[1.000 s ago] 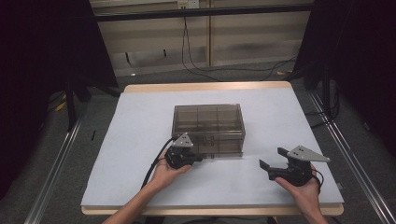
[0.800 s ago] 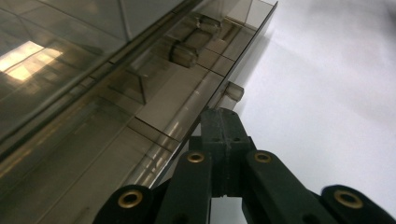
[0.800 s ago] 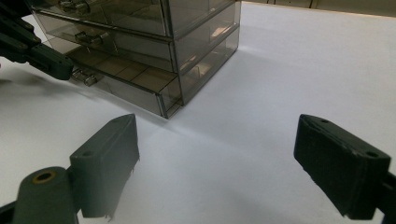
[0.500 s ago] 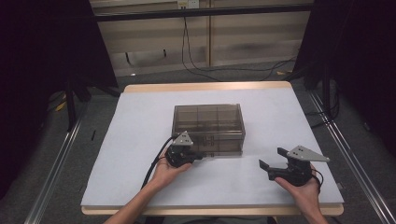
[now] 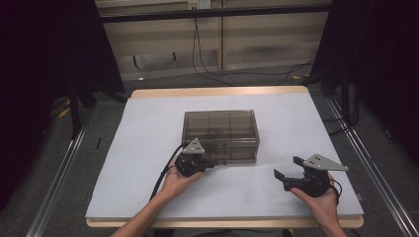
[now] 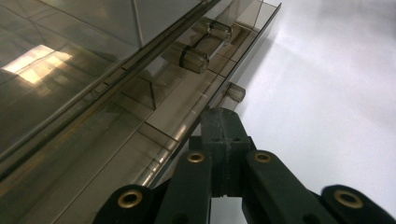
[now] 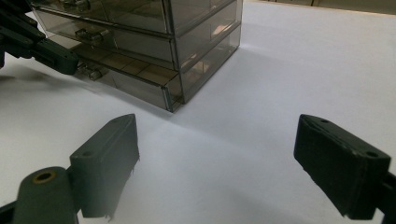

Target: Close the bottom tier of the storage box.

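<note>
A smoky see-through drawer box (image 5: 220,131) stands mid-table on the white sheet (image 5: 148,123). Its bottom drawer (image 7: 135,77) is pulled out a little toward me. My left gripper (image 5: 210,165) points right along the box's front with its jaws together at the bottom drawer's handle (image 7: 91,71). In the left gripper view its tip (image 6: 222,122) covers one end of that handle, and one knob (image 6: 236,92) shows just beyond it. My right gripper (image 5: 285,167) hovers open near the table's front right, apart from the box, with nothing between its fingers (image 7: 112,154).
The upper drawers (image 7: 140,14) of the box are pushed in, each with a two-knob handle (image 6: 194,56). A black cable (image 5: 165,170) trails from the left gripper toward the table's front edge. Bare white sheet surrounds the box; the floor beyond holds cables (image 5: 212,74).
</note>
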`<state>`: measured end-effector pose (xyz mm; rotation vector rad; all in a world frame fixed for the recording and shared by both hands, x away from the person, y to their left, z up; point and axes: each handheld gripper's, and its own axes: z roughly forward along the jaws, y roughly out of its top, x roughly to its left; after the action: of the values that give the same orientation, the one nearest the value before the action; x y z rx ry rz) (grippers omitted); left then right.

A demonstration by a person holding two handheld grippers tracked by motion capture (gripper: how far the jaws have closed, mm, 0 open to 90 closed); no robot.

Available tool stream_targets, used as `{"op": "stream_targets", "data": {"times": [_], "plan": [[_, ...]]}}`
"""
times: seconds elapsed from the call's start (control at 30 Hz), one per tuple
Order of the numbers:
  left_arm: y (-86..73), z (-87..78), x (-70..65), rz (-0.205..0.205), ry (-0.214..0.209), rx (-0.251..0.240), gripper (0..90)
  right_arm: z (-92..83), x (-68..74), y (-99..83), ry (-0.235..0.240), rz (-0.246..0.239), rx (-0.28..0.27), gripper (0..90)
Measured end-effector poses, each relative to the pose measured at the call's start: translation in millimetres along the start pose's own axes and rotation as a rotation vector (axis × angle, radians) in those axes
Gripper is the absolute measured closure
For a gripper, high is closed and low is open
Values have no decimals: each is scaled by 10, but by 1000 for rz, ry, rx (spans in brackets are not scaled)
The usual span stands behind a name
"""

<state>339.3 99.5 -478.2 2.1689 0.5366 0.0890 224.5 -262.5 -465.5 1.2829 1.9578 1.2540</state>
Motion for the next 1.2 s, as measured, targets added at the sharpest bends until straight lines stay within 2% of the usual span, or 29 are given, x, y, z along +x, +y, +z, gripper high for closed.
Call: {"op": "stream_targets", "data": {"times": [0.17,0.9,1.13,1.2], "plan": [[0,7,7,-4,-5,-11,900,0,7,0,2,0,5,136],[28,33,19,-1,48,-11,900,11,8,-2,0,-8,9,136],[26,45,40,-11,43,-22,900,8,10,-1,-3,-8,8,136],[24,45,47,-7,50,-10,900,7,11,-1,-1,-8,8,136]]}}
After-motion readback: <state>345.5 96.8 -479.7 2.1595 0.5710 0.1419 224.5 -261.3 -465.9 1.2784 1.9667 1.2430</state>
